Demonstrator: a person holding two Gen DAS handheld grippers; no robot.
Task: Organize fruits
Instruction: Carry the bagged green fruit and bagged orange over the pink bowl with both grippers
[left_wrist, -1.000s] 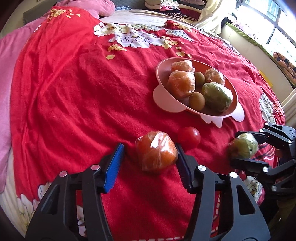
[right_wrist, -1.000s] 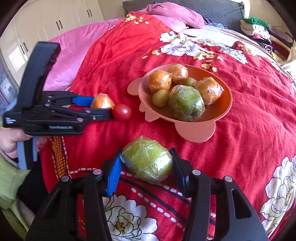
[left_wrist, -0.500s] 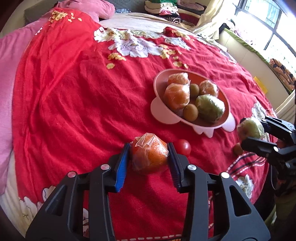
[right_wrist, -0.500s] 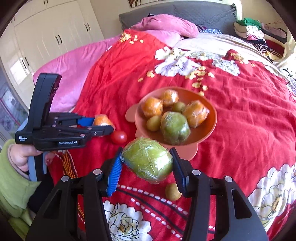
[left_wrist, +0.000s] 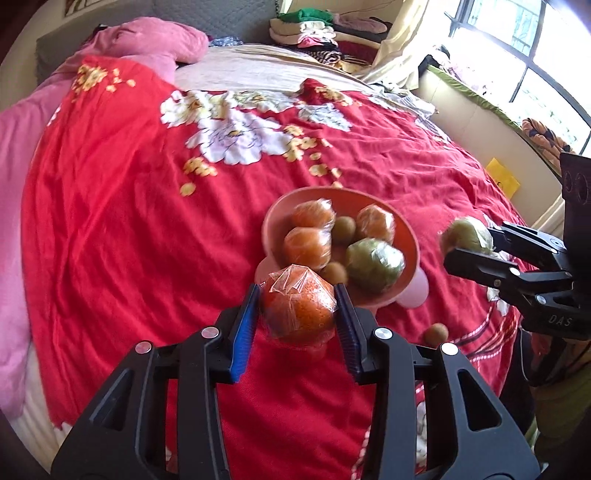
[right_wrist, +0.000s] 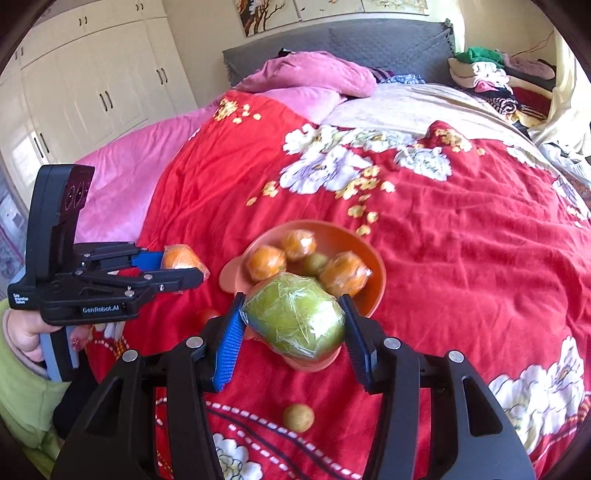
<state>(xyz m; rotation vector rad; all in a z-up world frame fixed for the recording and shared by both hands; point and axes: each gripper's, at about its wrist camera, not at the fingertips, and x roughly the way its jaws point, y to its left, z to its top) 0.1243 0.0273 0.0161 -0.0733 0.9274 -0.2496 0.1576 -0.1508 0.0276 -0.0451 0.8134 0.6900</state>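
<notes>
My left gripper (left_wrist: 297, 306) is shut on a plastic-wrapped orange (left_wrist: 297, 308) and holds it above the bed, just in front of the pink bowl (left_wrist: 402, 229). My right gripper (right_wrist: 293, 325) is shut on a wrapped green fruit (right_wrist: 293, 321), held in the air over the bowl's near edge (right_wrist: 376, 269). The bowl holds three wrapped oranges, a wrapped green fruit and small green-brown fruits. A small round brown fruit (right_wrist: 298, 417) and a red tomato (right_wrist: 207, 315) lie on the red blanket. In the right wrist view the left gripper (right_wrist: 184, 266) is left of the bowl.
The red flowered blanket (left_wrist: 129, 221) covers the bed. Pink bedding (right_wrist: 129, 162) lies to the left and at the head. Folded clothes (left_wrist: 314, 33) are piled at the far end. A window and ledge (left_wrist: 517, 92) are at the right, white wardrobes (right_wrist: 92, 81) at the left.
Both grippers have risen from the blanket with their fruits and moved toward the bowl. The left closed on the orange. The small brown fruit came into view below.
</notes>
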